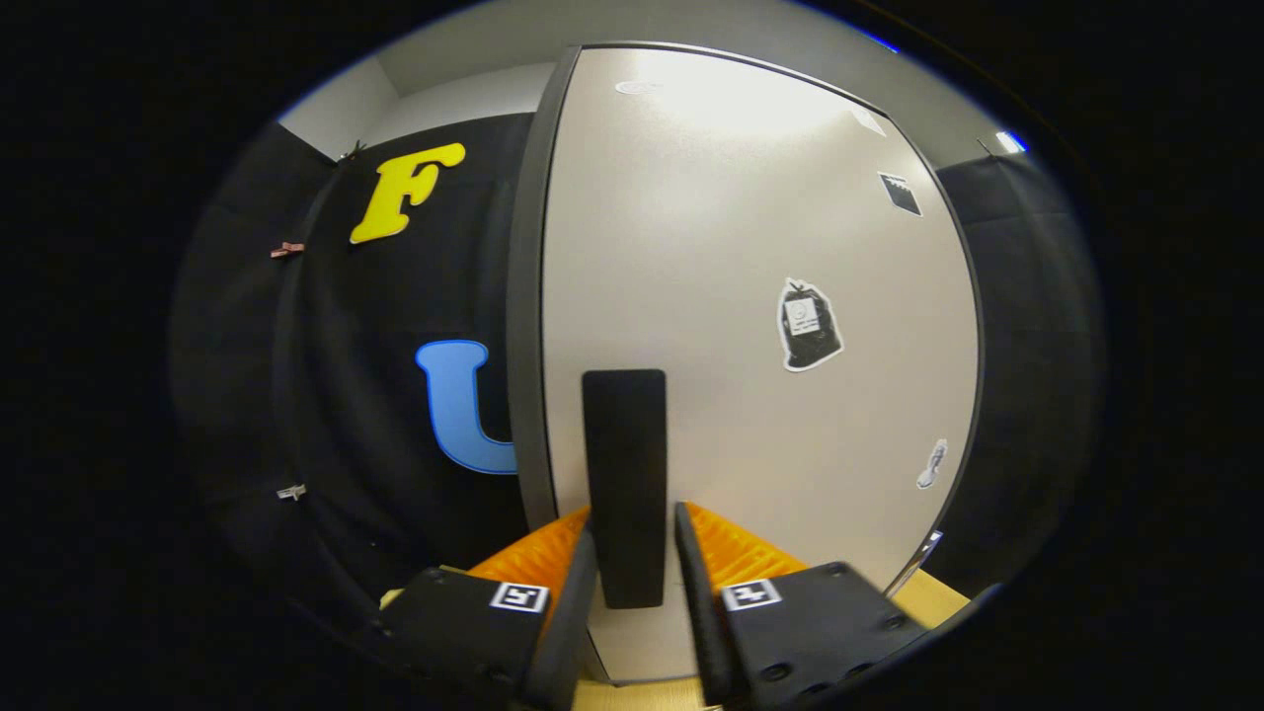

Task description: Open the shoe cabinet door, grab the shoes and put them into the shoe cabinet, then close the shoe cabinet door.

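Orange ribbed tool (632,553) straddles flat black handle (623,474).

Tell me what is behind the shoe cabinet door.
Nothing inside can be seen: the white shoe cabinet door covers whatever is behind it. The tool has its fingers either side of the black handle. Black cloth shows beside the door's edge.

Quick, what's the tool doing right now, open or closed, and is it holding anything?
Tool: its fingers sit on either side of the black door handle of the cabinet door; whether both press on it cannot be told.
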A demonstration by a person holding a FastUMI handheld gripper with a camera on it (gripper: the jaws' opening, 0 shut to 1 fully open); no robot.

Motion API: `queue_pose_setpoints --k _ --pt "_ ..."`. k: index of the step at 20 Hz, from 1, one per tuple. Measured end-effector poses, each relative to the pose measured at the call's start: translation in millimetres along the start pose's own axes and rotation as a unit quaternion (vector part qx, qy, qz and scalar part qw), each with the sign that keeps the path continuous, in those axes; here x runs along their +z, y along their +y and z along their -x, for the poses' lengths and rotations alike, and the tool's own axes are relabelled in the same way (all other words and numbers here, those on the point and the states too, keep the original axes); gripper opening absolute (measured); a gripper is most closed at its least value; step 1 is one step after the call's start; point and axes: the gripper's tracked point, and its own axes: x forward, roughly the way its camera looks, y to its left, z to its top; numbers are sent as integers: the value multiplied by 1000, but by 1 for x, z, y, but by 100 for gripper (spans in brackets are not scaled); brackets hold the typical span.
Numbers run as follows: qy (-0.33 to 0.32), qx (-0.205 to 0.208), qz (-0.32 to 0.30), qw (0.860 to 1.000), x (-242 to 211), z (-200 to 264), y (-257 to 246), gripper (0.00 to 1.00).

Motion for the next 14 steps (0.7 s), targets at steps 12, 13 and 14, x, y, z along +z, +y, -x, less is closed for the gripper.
queue_pose_setpoints --k 12,13,14 --pt "7 21 4 1000 1 32 -2 33" --pt "9 24 2 1000 1 38 -3 33" --pt "11 27 -3 1000 -1 47 -8 33"
